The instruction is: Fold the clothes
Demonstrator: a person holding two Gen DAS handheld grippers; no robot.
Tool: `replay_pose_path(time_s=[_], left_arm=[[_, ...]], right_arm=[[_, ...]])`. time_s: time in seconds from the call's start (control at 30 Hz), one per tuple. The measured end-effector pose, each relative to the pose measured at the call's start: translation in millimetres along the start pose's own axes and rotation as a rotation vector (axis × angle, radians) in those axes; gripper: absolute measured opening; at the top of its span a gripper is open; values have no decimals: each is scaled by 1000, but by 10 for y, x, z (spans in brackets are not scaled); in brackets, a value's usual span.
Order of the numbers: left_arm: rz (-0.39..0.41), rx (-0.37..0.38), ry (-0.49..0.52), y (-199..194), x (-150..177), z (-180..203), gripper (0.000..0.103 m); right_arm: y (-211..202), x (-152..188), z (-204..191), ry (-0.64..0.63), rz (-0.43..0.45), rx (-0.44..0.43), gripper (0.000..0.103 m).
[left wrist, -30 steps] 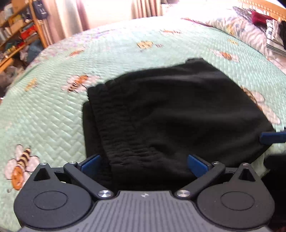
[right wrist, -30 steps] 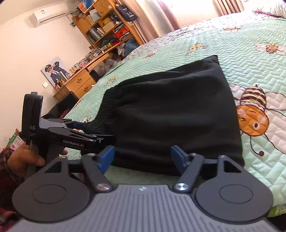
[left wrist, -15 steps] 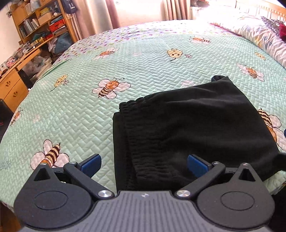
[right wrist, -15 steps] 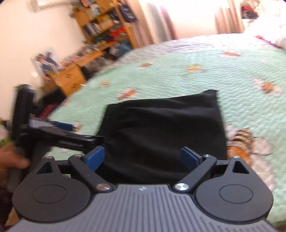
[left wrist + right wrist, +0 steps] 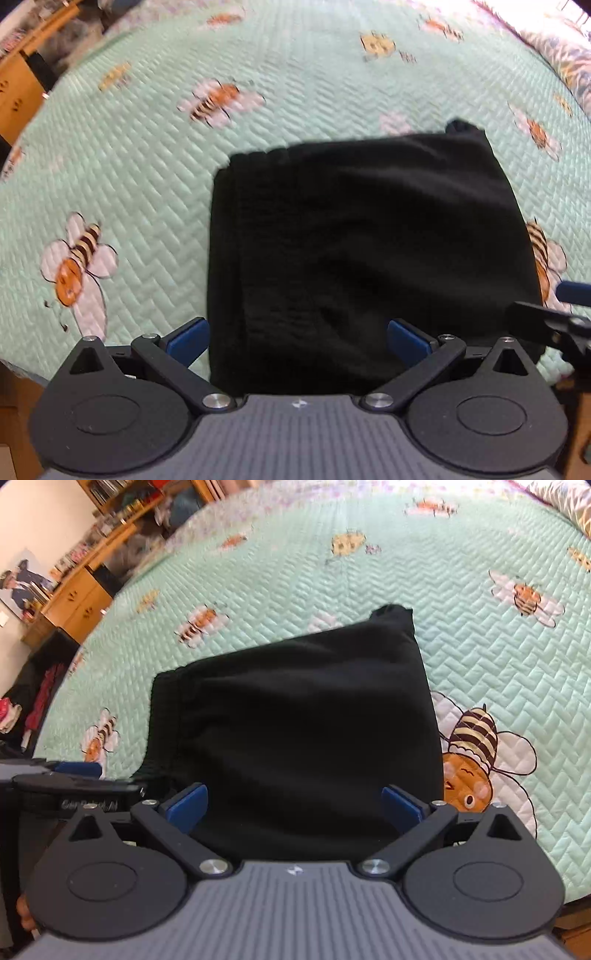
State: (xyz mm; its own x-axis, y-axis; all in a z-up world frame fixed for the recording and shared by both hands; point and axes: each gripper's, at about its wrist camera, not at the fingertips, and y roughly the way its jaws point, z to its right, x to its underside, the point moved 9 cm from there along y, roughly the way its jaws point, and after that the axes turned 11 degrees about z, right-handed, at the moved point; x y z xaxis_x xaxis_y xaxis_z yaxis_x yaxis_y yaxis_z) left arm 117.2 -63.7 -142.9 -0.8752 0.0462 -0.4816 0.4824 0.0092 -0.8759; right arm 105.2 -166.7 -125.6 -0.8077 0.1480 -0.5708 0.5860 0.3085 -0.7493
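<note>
The black garment (image 5: 369,251) lies folded into a compact rectangle on the mint bee-print quilt (image 5: 147,155) near the front edge of the bed, its ribbed waistband stacked along the rectangle's left side in the left wrist view. A second ago both tools sat low against the cloth's near edge; now both views look down on it from higher and farther back, so more of the quilt shows around the fold. The left gripper (image 5: 297,341) hangs over the near edge with its blue pads spread wide apart and nothing pinched between them. The right gripper (image 5: 293,805) has jaws that are opening, already nearly at their widest, with the cloth lying below them rather than clamped. The garment's outline matches its earlier shape, so the release has left the fold undisturbed. That suggests this fold is finished and the piece has been let go; what seems left is either one more fold or putting the bundle aside.
</note>
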Motion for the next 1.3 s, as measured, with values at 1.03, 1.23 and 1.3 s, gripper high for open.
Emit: replay_pose_path(time_s=[1.03, 1.23, 1.3], left_arm=[[-53, 13, 15, 162, 90, 26, 102], [8, 18, 16, 77, 48, 9, 102], [60, 25, 15, 8, 2, -16, 102]], right_arm=[[119, 26, -114, -78, -88, 25, 100], [74, 12, -123, -83, -46, 15, 100], [-5, -45, -98, -54, 20, -17, 100]])
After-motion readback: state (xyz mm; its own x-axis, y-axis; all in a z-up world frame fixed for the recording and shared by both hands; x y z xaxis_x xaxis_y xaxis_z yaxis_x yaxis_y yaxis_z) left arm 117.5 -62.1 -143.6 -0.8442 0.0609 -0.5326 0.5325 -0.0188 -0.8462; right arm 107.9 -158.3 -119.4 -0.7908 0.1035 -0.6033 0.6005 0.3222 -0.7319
